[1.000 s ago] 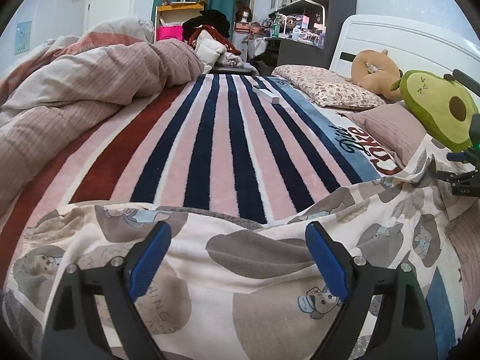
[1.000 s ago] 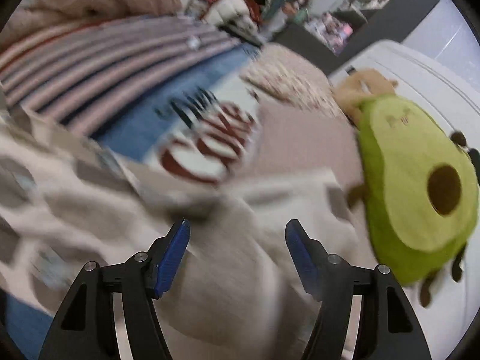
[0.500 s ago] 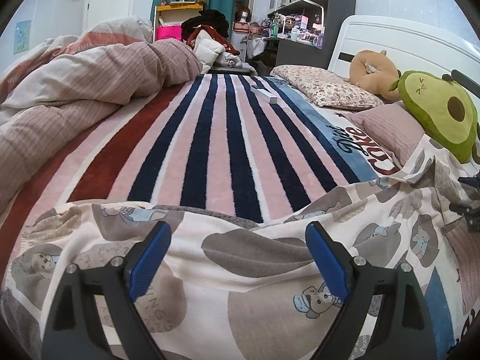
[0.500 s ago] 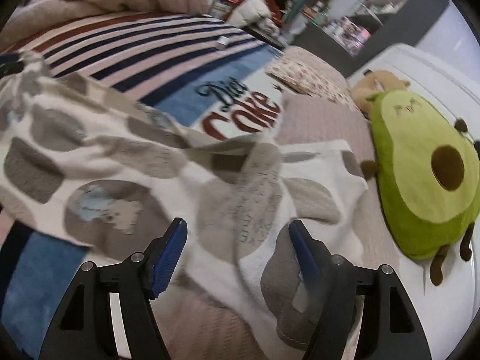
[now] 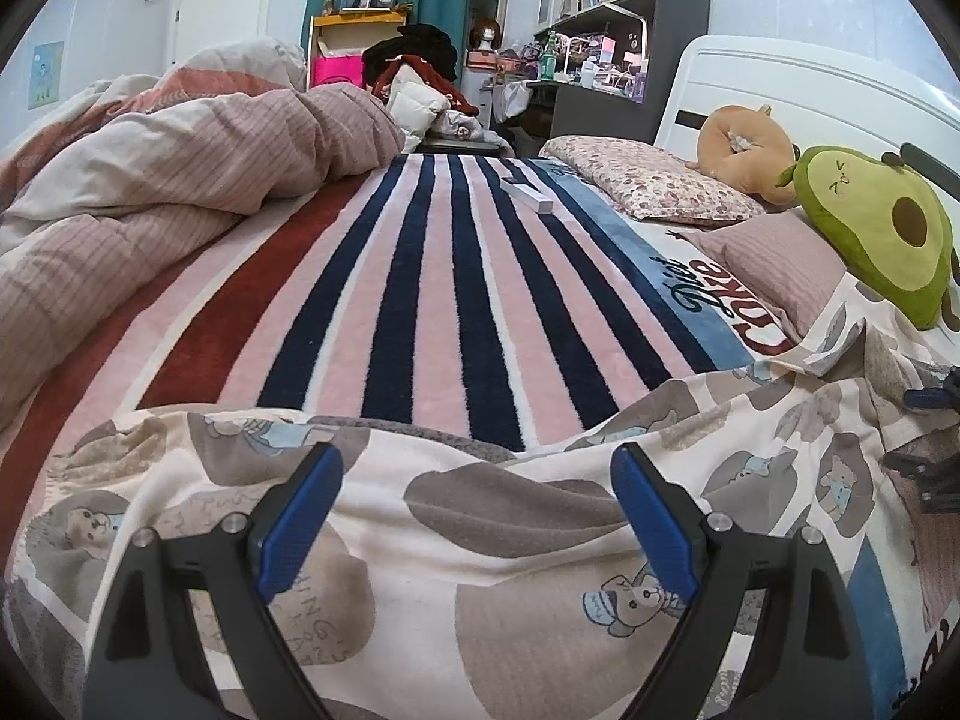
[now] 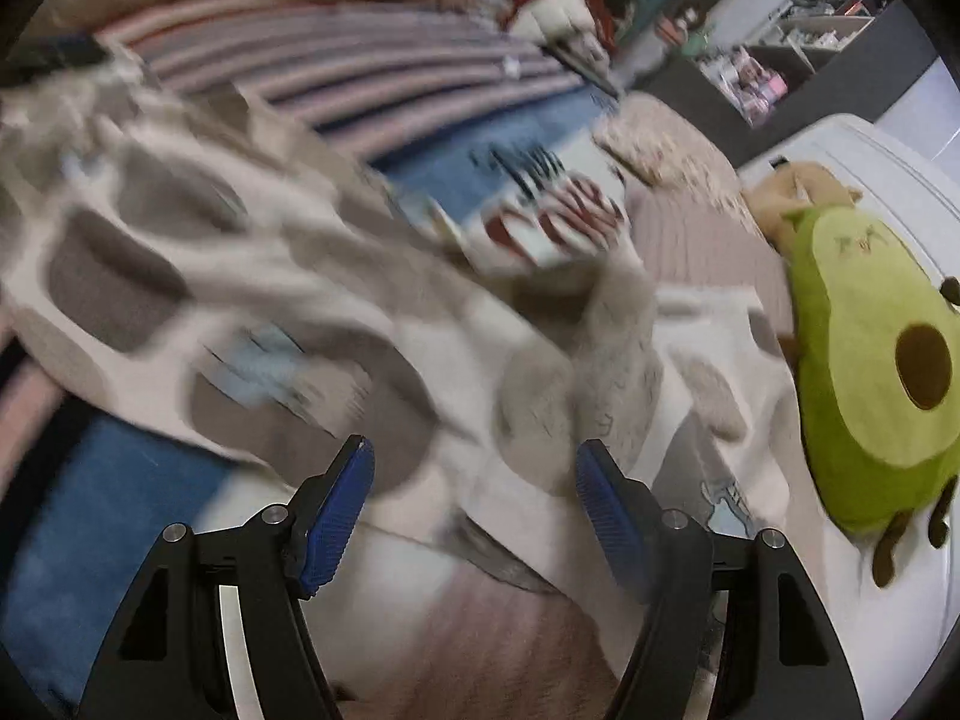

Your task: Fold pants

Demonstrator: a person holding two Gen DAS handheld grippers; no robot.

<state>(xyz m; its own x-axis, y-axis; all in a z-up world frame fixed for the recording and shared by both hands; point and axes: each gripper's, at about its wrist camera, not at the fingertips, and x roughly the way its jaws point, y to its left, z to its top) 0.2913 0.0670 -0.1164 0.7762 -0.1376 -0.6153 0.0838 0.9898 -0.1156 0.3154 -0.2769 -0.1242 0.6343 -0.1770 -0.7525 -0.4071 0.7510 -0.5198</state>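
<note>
The pants [image 5: 516,552] are cream with grey blotches and small bear prints. They lie spread across the near end of the striped blanket [image 5: 444,300]. My left gripper [image 5: 477,516] is open, its blue pads just above the cloth, holding nothing. In the right wrist view the pants [image 6: 252,324] look blurred and rumpled, with a raised fold near the middle. My right gripper [image 6: 474,504] is open over their edge, empty. It also shows at the right edge of the left wrist view [image 5: 936,444].
A green avocado plush [image 5: 876,240] [image 6: 870,360] and an orange plush [image 5: 744,150] lie by the white headboard [image 5: 780,90]. Pillows [image 5: 648,186] sit at the right, a bunched duvet [image 5: 150,180] at the left. A small white box [image 5: 528,195] lies on the blanket.
The right gripper has swung quickly, so its view is now blurred, and the cloth under it is more bunched. The left gripper has barely moved. Both stay open.
</note>
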